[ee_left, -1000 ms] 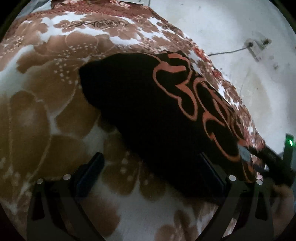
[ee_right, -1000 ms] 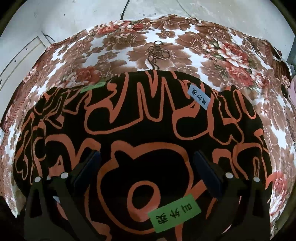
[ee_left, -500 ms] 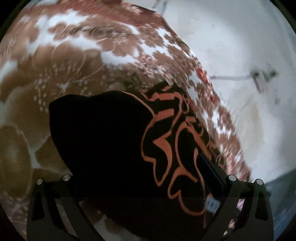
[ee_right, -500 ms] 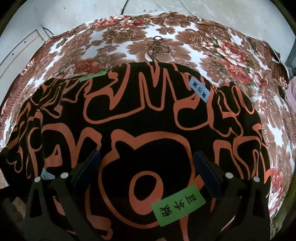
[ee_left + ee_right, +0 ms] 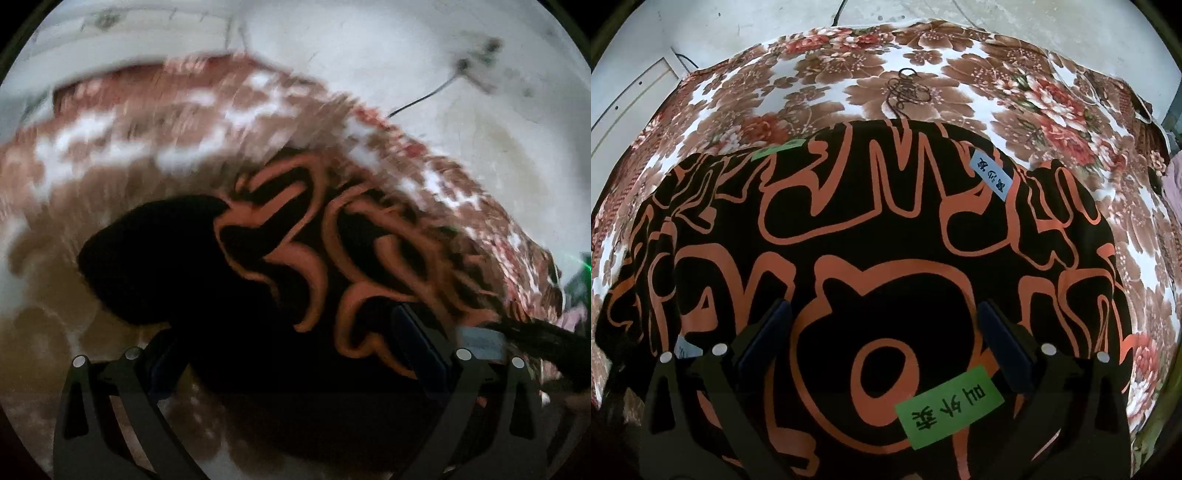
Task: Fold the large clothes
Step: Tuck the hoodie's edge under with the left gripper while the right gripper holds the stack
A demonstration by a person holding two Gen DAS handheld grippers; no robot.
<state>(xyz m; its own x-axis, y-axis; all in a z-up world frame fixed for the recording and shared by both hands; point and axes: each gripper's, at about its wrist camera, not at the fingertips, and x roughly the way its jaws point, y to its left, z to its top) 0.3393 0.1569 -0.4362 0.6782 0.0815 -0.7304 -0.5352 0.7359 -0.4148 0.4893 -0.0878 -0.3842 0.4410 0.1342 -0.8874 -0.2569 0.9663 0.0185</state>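
A big black garment (image 5: 871, 258) with orange squiggles is spread flat on a flowery bed cover (image 5: 923, 74). It fills the middle of the right wrist view, from about 9 o'clock across to 3 o'clock. It is likely laid flat like this so it can be folded neatly.

In the left wrist view, which is blurry, the left gripper (image 5: 288, 354) is seen over a black edge of the garment near 6 o'clock. Its tongs are spread wide. Cloth lies between them, but no pinching can be made out. It is probably placed there so that an edge can be grabbed.

In the right wrist view, the right gripper (image 5: 886, 332) is held above the middle of the garment. Its tongs are spread too, and nothing is pinched. A green label (image 5: 949, 406) is stuck on the cloth at about 5 o'clock, just by the right tong. A blue label (image 5: 991, 175) is seen toward 1 o'clock, and a second green label (image 5: 777, 149) near 11 o'clock. These may mark places to be grabbed.
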